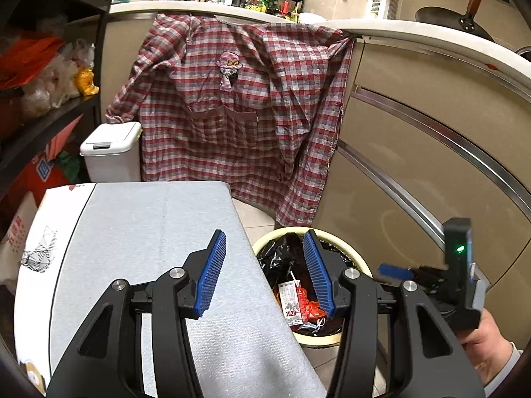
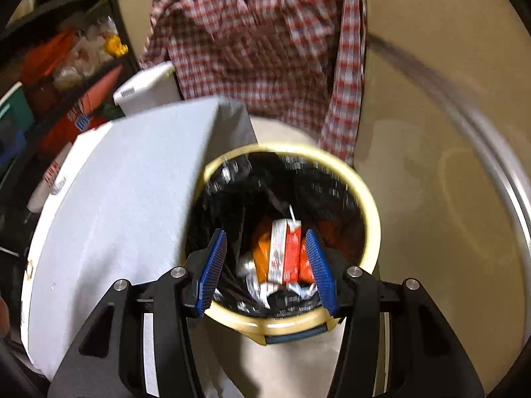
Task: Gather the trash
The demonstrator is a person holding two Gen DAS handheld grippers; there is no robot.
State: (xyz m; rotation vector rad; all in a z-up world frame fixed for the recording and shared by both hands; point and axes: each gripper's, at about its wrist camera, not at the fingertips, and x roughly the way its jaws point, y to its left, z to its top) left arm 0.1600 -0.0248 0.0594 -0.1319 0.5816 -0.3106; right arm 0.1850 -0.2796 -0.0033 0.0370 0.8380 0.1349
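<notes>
A round cream trash bin (image 1: pixel 327 341) lined with a black bag stands on the floor beside the table. Inside it lie a red and white drink carton (image 1: pixel 292 301) with a straw, an orange wrapper and crumpled foil. My left gripper (image 1: pixel 265 275) is open and empty, over the table's edge and the bin's left rim. My right gripper (image 2: pixel 265 272) hangs over the bin (image 2: pixel 368 199), jaws apart; the carton (image 2: pixel 285 252) lies down in the bag below them, not gripped. In the left wrist view the right gripper (image 1: pixel 398 270) shows at the right, held by a hand (image 1: pixel 488 345).
A round table with a grey cloth (image 1: pixel 149 238) sits left of the bin. A plaid shirt (image 1: pixel 239 106) hangs from the counter edge behind. A white lidded bin (image 1: pixel 111 152) and cluttered dark shelves (image 1: pixel 39 76) stand at the left. Beige cabinet fronts (image 1: pixel 431 165) close off the right.
</notes>
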